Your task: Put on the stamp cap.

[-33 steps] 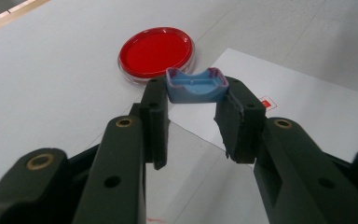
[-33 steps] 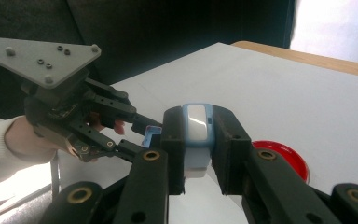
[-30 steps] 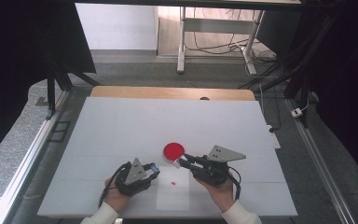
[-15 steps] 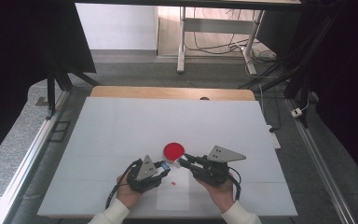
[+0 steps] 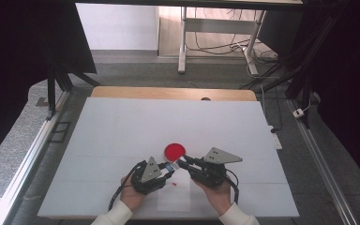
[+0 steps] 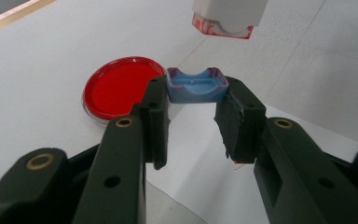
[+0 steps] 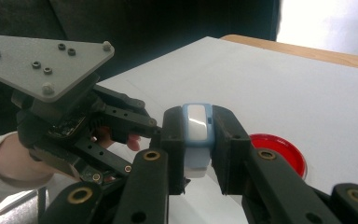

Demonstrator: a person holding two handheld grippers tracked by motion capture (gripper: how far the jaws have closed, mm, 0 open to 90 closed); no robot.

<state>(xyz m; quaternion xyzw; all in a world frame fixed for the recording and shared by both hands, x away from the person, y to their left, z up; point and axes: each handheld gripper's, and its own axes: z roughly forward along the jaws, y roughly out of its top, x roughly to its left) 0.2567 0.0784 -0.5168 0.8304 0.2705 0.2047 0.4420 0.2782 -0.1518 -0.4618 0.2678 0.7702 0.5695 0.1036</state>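
On the white surface (image 5: 122,126), near its front edge and a little left of the middle, the person's left hand (image 5: 132,197) holds the left tongs (image 5: 168,166), which point right and slightly away. In the left gripper view their two black jaws pinch a small blue cap (image 6: 196,86) by its two ends, its hollow side turned up, held just above the surface. Just left of the cap in that view, and just beyond the tips of both tongs in the high view, a round red dish (image 5: 175,150) lies flat on the surface with a clear rim around it.

A tiny red speck (image 5: 174,184) sits on the surface between the two hands, on a paler sheet (image 5: 173,199) that reaches to the near edge.

To the right, the right hand (image 5: 218,197) holds the right tongs (image 5: 180,164), which point left and meet the left pair almost tip to tip. In the right gripper view these jaws are pressed onto a small white and pale blue block (image 7: 197,135), gripped upright between the pads, with the red dish beyond it on the right. The same block hangs above the blue cap in the left gripper view, apart from it, its lower edge smeared with red.
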